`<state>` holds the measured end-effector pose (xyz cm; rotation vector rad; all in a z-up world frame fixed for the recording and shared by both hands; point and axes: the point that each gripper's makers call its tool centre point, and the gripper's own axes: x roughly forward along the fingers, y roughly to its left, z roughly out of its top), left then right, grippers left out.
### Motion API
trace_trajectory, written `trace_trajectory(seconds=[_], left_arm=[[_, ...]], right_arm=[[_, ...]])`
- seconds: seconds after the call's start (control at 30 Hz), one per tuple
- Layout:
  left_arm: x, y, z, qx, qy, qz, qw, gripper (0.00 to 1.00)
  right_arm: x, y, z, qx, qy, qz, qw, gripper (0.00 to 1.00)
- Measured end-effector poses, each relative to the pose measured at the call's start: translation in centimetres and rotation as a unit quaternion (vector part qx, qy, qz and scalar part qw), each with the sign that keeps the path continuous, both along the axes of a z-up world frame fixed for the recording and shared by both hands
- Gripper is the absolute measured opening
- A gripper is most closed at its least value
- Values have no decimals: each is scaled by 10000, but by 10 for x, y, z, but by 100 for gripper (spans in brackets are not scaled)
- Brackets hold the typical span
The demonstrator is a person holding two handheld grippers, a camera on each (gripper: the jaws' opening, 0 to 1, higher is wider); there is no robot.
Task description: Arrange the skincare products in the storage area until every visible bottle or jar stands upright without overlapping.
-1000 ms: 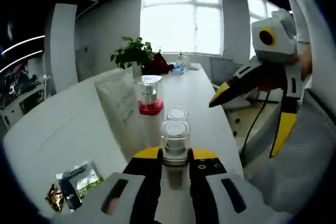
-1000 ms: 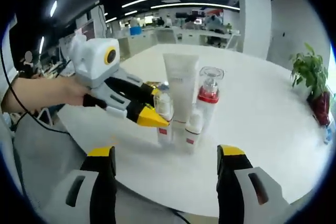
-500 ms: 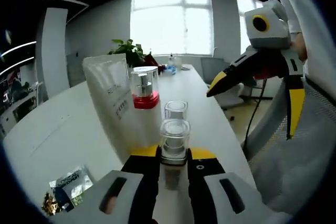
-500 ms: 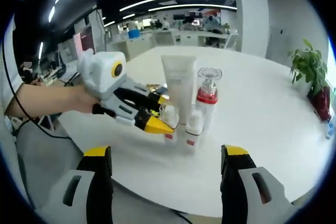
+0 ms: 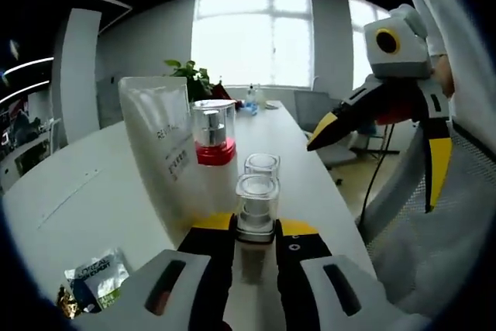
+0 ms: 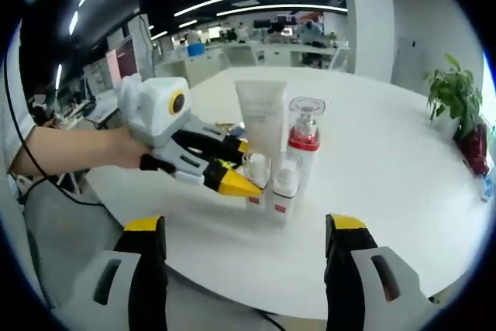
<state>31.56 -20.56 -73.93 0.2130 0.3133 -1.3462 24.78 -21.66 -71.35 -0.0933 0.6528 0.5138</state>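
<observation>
The small clear bottle with a red label and clear cap (image 5: 256,205) stands upright on the round white table (image 6: 387,160), clamped between the jaws of your left gripper (image 5: 255,232). Seen from the right gripper view, that left gripper (image 6: 235,177) comes in level from the side, your bare forearm (image 6: 66,147) stretched out behind it, yellow tips closed around the bottle's body just above the label.

Just beside that bottle stands a second small bottle with a white cap and red label (image 6: 281,190), upright and close enough that you cannot tell whether they touch. Directly behind the pair rise a tall white squeeze tube standing on its cap (image 6: 264,123) and a clear pump bottle with a red collar (image 6: 304,139), both upright and side by side.

Your right gripper (image 6: 242,232) hangs low at the table's near edge, jaws spread wide, holding nothing, well short of the bottles. Near the tube's far side, a few small foil sachets (image 5: 91,278) lie flat on the table.
</observation>
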Motion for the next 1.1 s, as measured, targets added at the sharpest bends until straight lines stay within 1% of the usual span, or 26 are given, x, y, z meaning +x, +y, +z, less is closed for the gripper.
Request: trace_trajectory(seconds=[0.33, 0.43, 0.53, 0.73, 0.9, 1.0, 1.1], left_arm=[[-2, 5, 0, -14, 80, 14, 10000, 18], [-3, 6, -1, 5, 93, -9, 10000, 22], [-6, 4, -1, 55, 55, -55, 10000, 23], [-4, 4, -1, 87, 12, -46, 10000, 24], [-3, 9, -8, 211, -11, -56, 9998, 24], [-3, 12, -8, 223, -4, -32, 9997, 25], [-1, 15, -11, 307, -26, -22, 9995, 26]], right_arm=[[0, 0, -2, 1, 41, 1, 10000, 83], [-1, 0, -2, 0, 49, 8, 10000, 83], [-1, 0, -2, -4, 52, 6, 10000, 83], [0, 0, -2, -13, 48, 11, 10000, 83], [0, 0, -2, -22, 39, 9, 10000, 83], [-1, 0, -2, -31, 39, 19, 10000, 83], [-1, 0, -2, -45, 36, 23, 10000, 83]])
